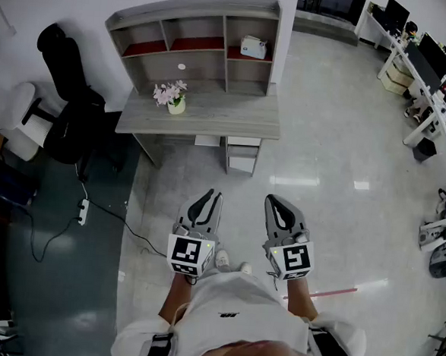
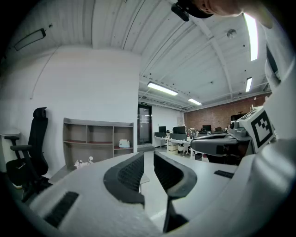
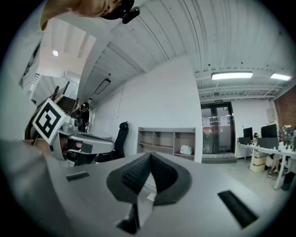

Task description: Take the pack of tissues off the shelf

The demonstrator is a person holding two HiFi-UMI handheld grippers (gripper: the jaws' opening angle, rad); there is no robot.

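The pack of tissues (image 1: 253,47) is a small pale box in the right-hand middle compartment of the grey shelf unit (image 1: 196,15), which stands on a grey desk (image 1: 235,117). It also shows far off in the left gripper view as the tissue pack (image 2: 124,144) and in the right gripper view as the tissue pack (image 3: 186,150). Both grippers hang low in front of the person, well short of the desk. My left gripper (image 1: 212,196) (image 2: 148,155) is open with a narrow gap and nothing in it. My right gripper (image 1: 274,201) (image 3: 149,155) is shut and empty, its tips touching.
A small vase of pink flowers (image 1: 171,96) stands on the desk's left part. A black office chair (image 1: 69,109) is left of the desk, with a power strip and cable (image 1: 83,211) on the floor. White drawers (image 1: 241,153) sit under the desk. Office desks with monitors (image 1: 428,70) line the right.
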